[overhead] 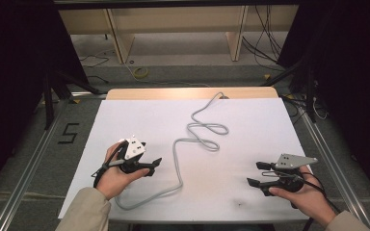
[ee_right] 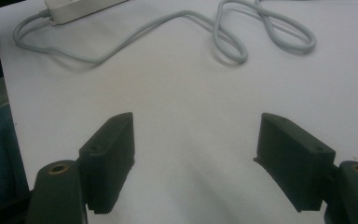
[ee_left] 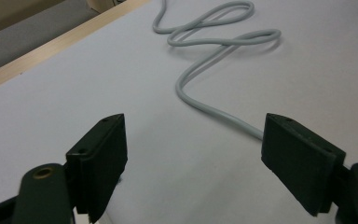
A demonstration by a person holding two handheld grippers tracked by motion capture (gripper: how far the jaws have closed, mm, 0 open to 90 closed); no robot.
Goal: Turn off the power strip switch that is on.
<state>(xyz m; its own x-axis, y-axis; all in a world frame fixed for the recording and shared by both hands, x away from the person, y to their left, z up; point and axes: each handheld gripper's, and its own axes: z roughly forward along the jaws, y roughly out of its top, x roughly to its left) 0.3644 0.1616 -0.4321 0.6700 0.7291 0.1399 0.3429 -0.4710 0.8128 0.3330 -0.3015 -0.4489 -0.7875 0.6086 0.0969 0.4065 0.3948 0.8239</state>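
A person sits at a white-covered bench (overhead: 270, 125) with a gripper in each hand, both with jaws spread wide and holding nothing. Between them a grey cable (overhead: 192, 139) snakes across the sheet, running from the far edge through a double loop near the middle and curling down toward the near edge beside the left gripper (overhead: 150, 166). In the right gripper view a white power strip (ee_right: 81, 8) lies at the cable's end. The left gripper points at the cable's near stretch, which in its own view passes just behind one jaw; the right gripper (overhead: 256, 174) hovers well apart from the cable. The work appears to be at the approach stage, nothing yet grasped. The next move likely calls for lowering the left gripper over the cable and closing on it.
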